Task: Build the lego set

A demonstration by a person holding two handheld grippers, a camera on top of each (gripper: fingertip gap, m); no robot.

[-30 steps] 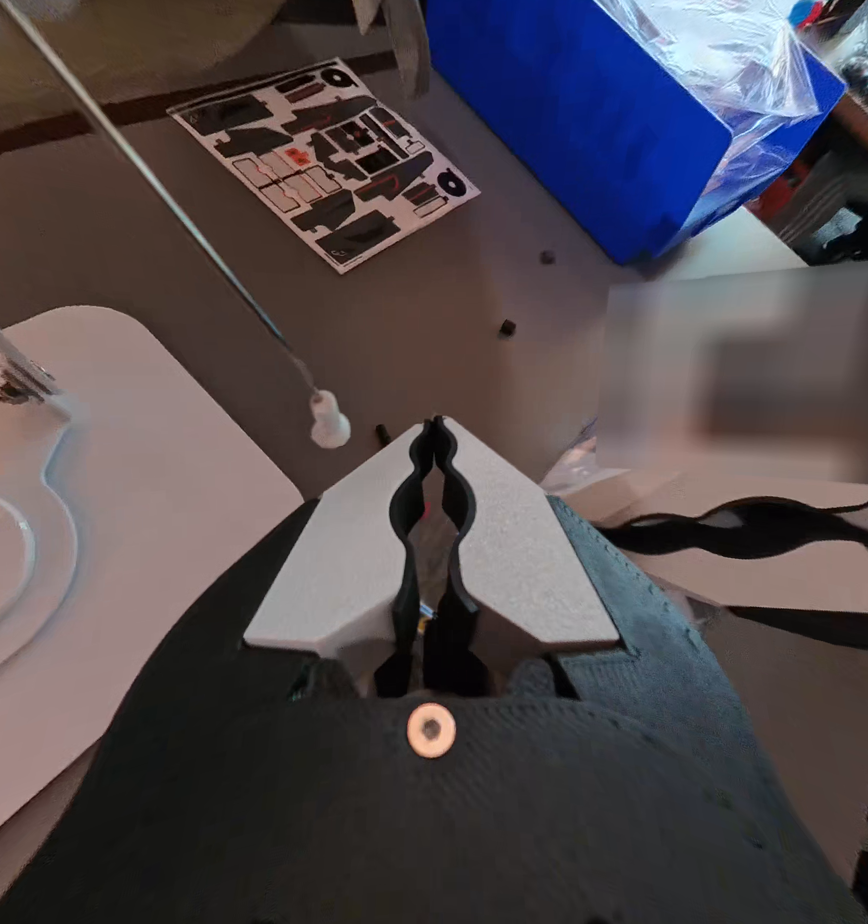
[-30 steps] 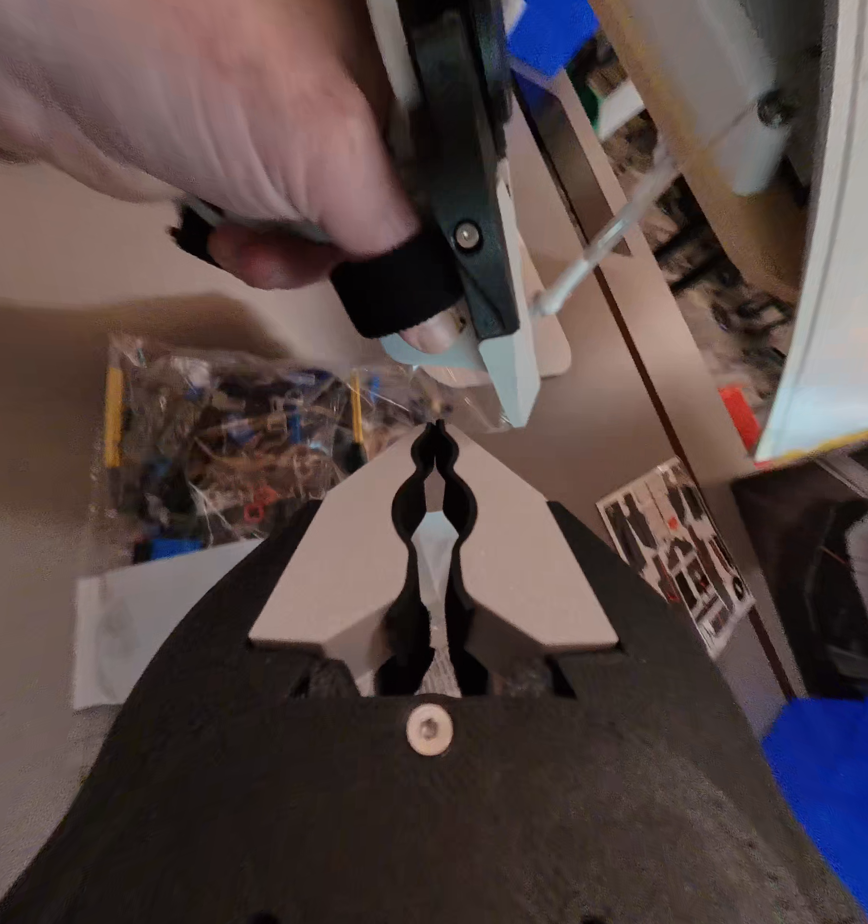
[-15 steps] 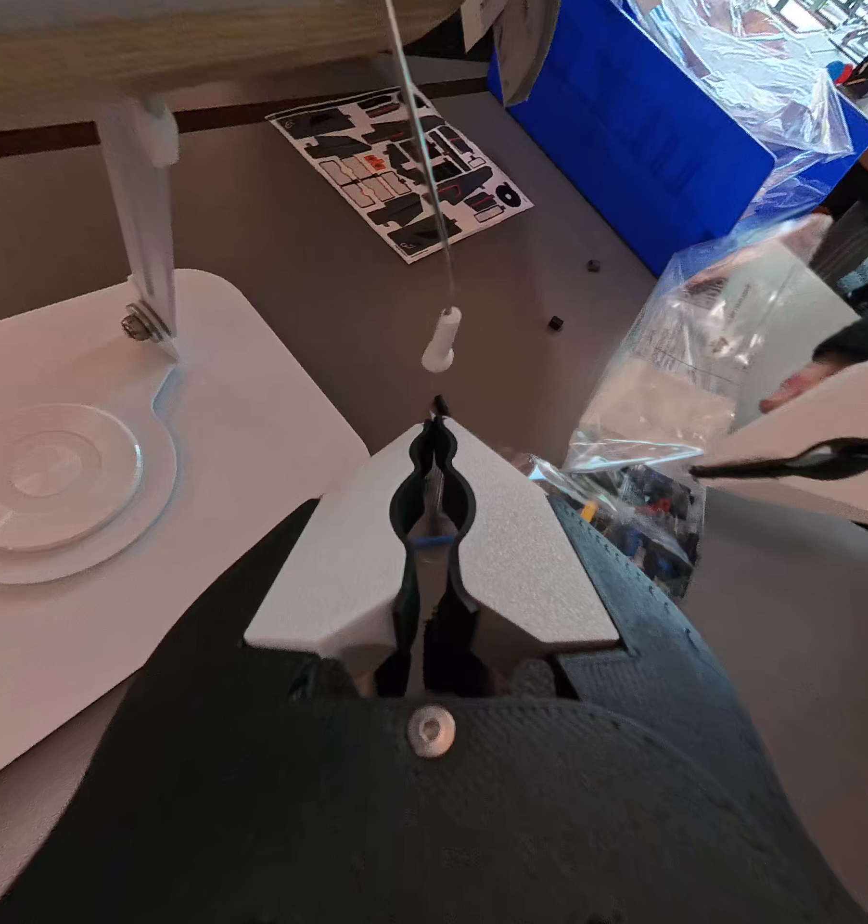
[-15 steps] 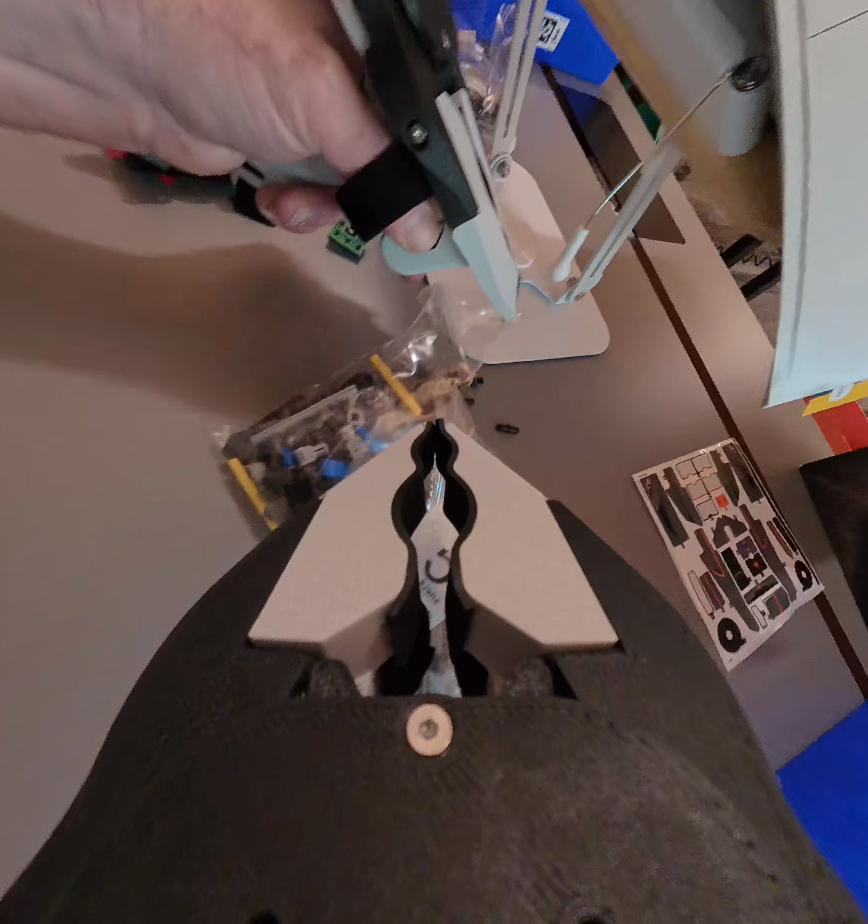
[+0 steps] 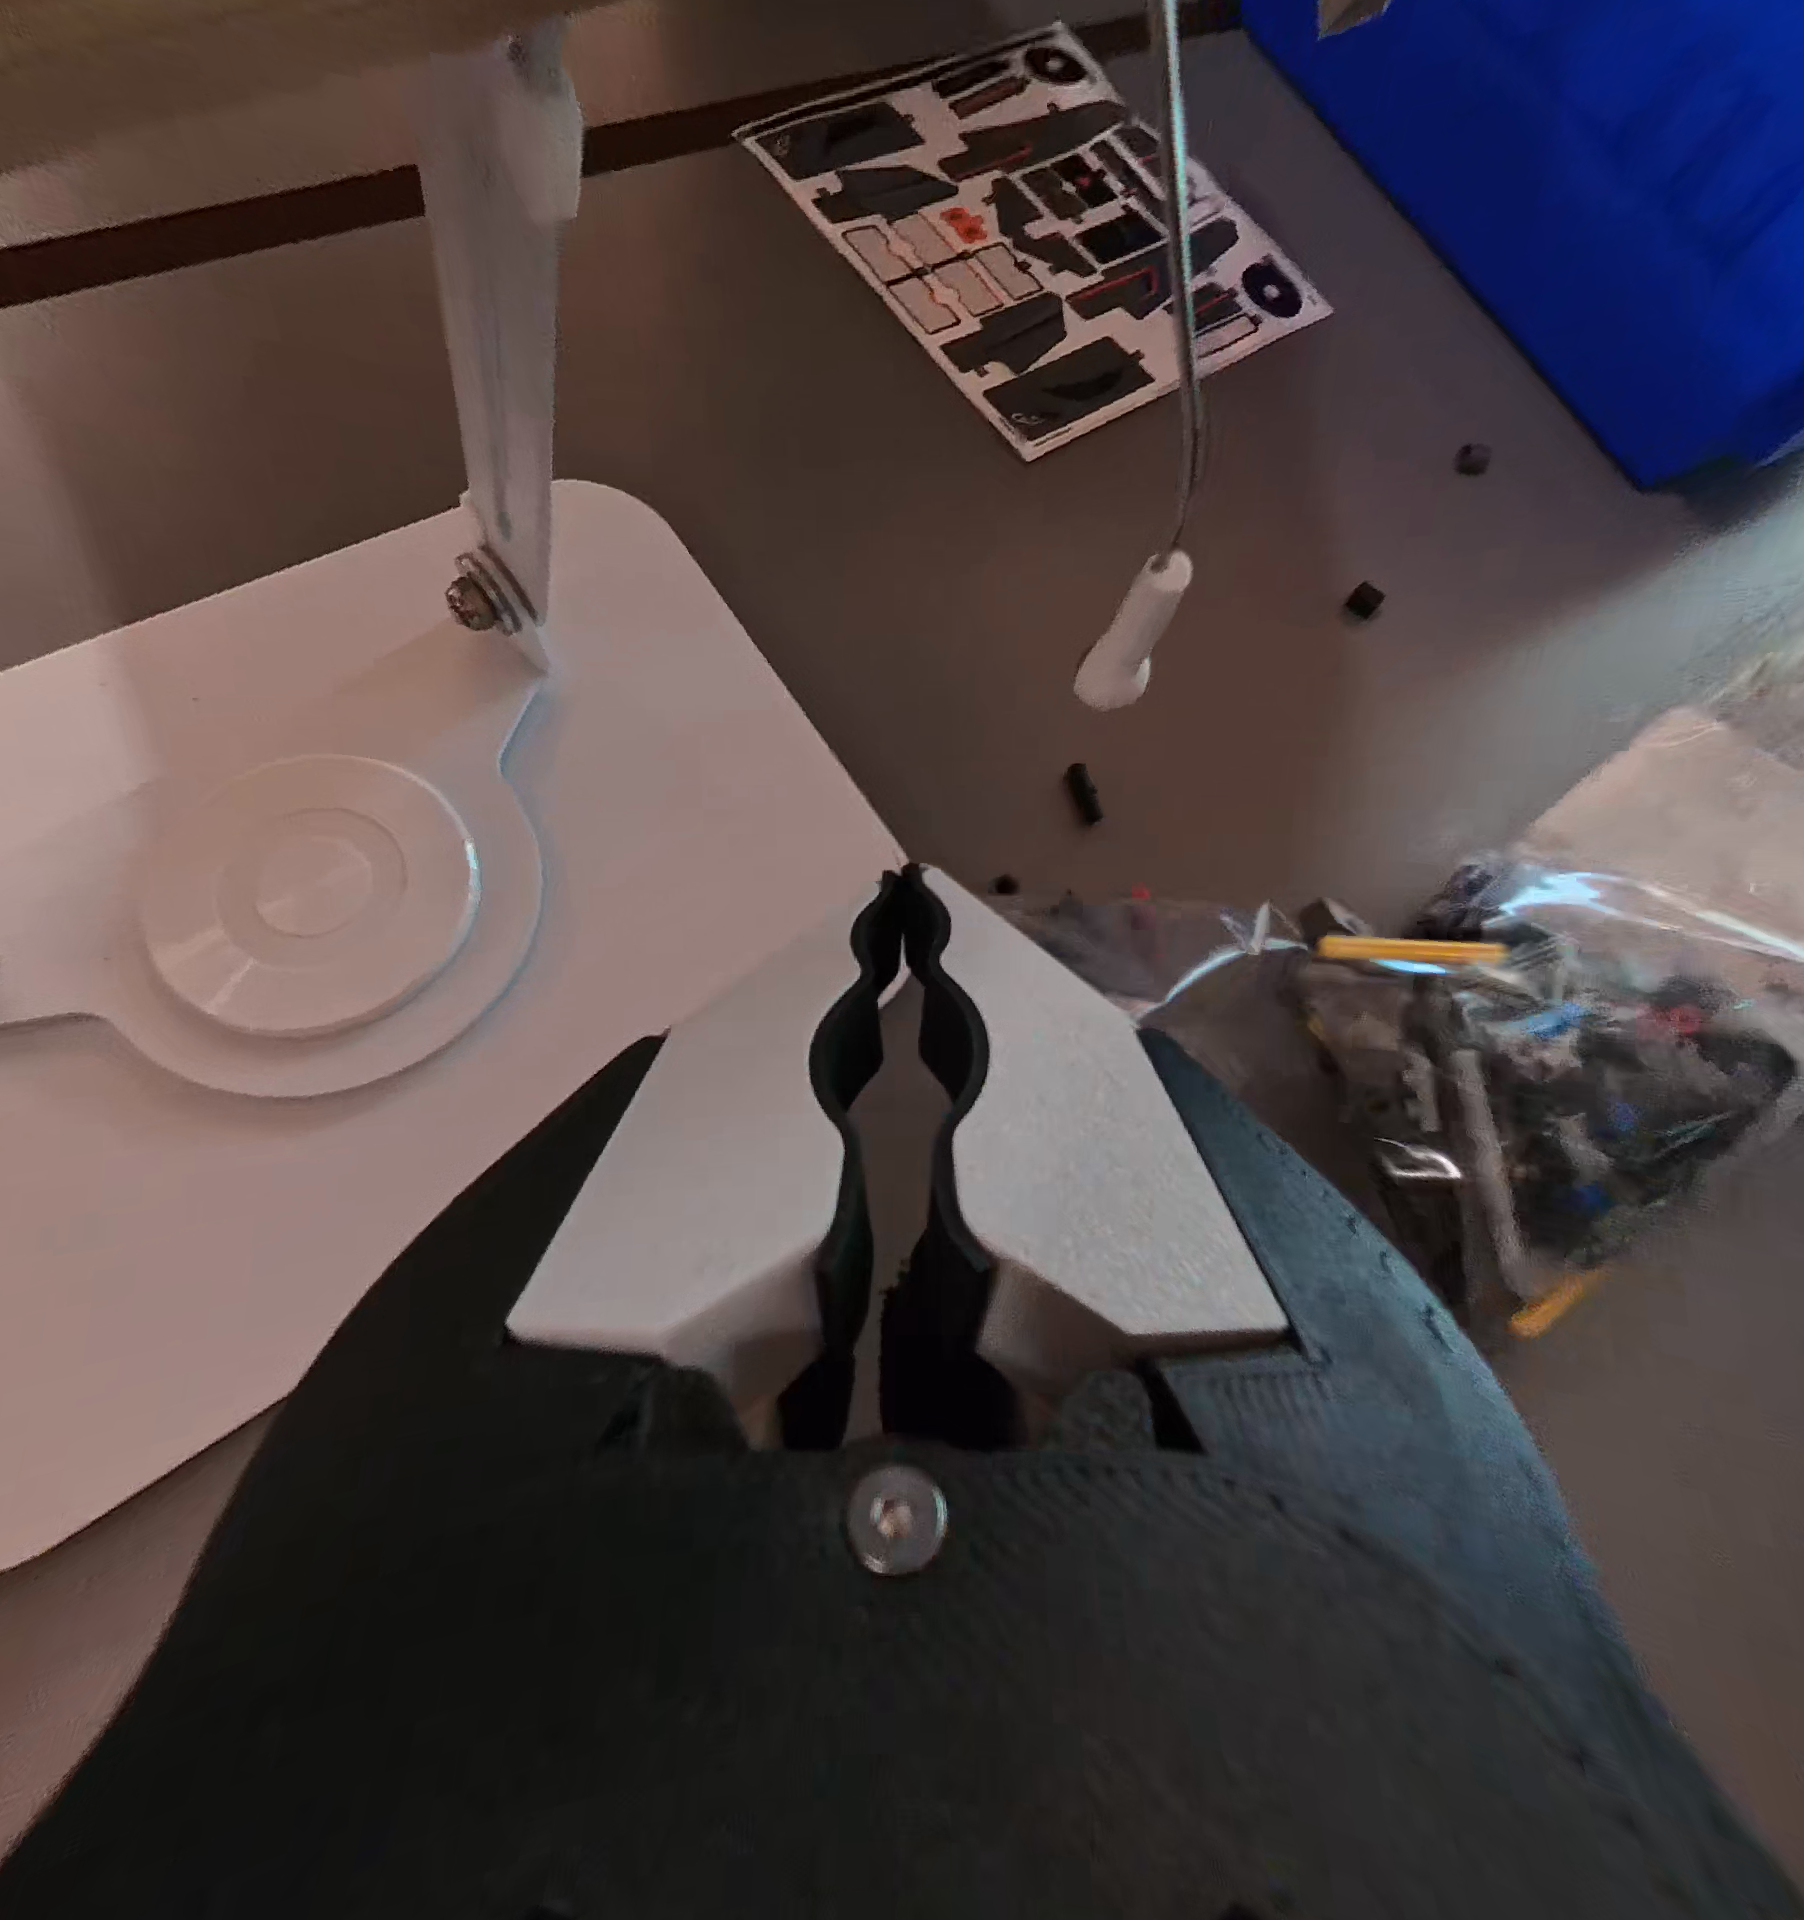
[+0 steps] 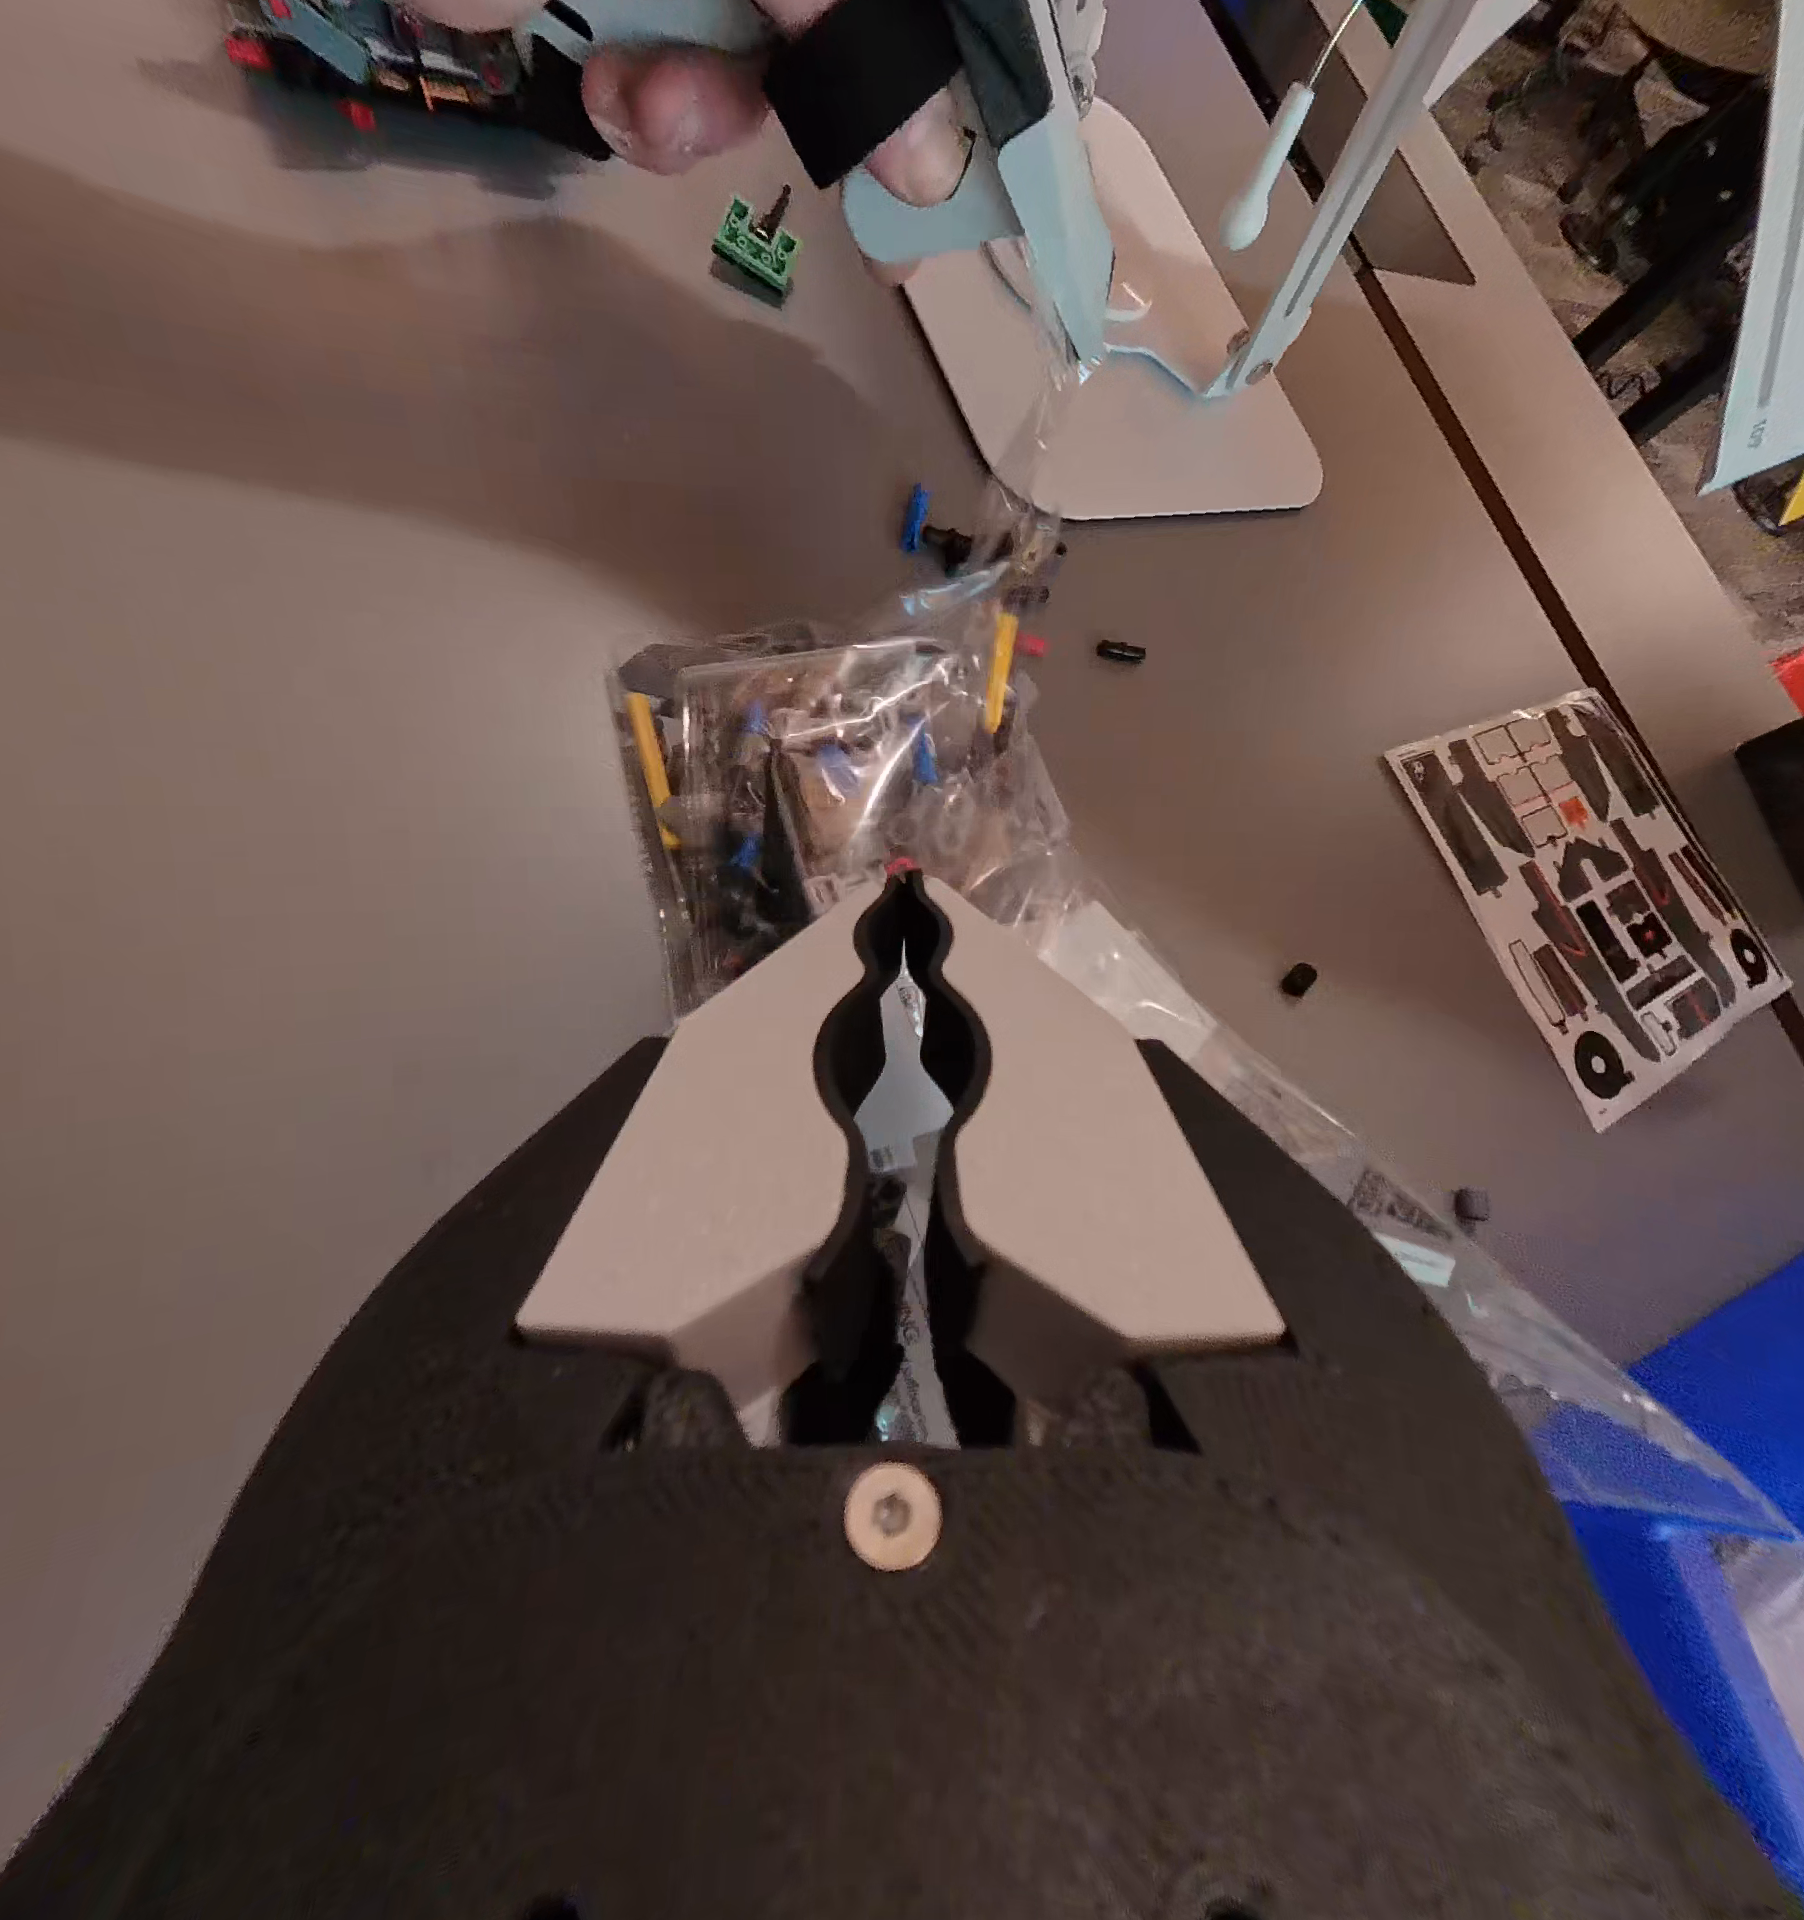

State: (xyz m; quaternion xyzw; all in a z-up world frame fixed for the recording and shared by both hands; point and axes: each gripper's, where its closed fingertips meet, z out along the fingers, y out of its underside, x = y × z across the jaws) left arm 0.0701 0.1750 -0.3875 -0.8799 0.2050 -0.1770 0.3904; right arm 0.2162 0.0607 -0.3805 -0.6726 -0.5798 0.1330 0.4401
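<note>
Both grippers' fingers (image 5: 903, 883) (image 6: 903, 883) pinch the clear parts bag (image 6: 836, 769) between them.

Your left gripper (image 5: 903, 878) has its tips pressed together, pointing down and forward. Your right gripper (image 6: 905, 881) is closed too, and your hand (image 6: 711, 73) shows ahead of it.

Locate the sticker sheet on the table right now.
The sticker sheet lies flat at the right of the right wrist view, near the table's far edge, right of the bag of pieces; the left wrist view shows it top centre.
</note>
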